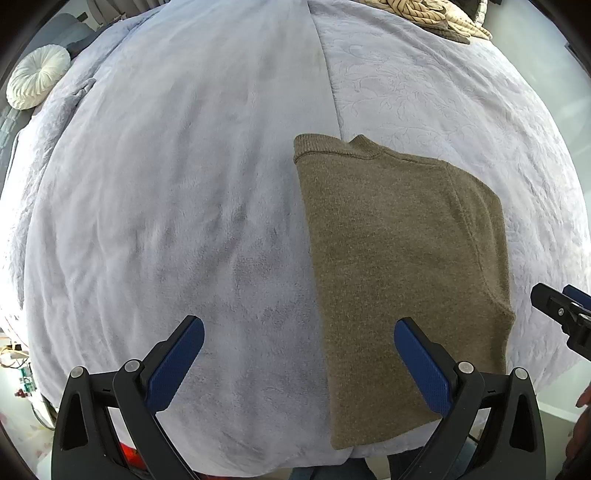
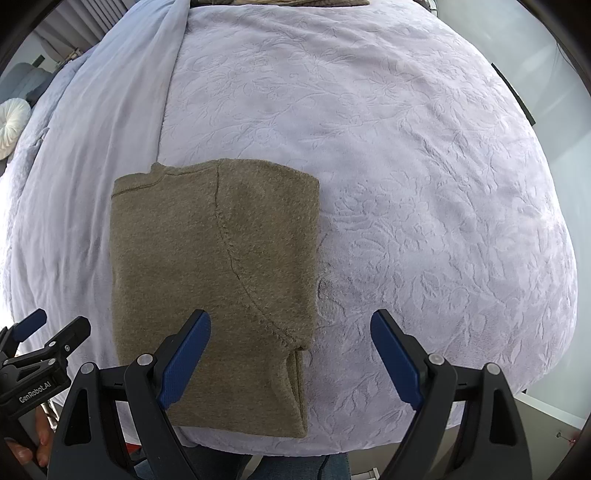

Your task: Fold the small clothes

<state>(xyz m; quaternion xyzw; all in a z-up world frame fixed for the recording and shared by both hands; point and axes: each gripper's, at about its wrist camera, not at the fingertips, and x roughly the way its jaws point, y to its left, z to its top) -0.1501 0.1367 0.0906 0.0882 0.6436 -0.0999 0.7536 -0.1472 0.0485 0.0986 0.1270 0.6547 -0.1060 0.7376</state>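
An olive-brown knit sweater lies flat, folded into a long rectangle, on a pale lavender bedspread near the front edge. It also shows in the right wrist view. My left gripper is open and empty, hovering over the sweater's left edge near the hem. My right gripper is open and empty, above the sweater's right edge. Each gripper's tip shows in the other view: the right gripper at the far right, the left gripper at the far left.
A tan patterned pile of clothes lies at the far end of the bed. A round white cushion sits at the far left. The bed's front edge is just below the grippers.
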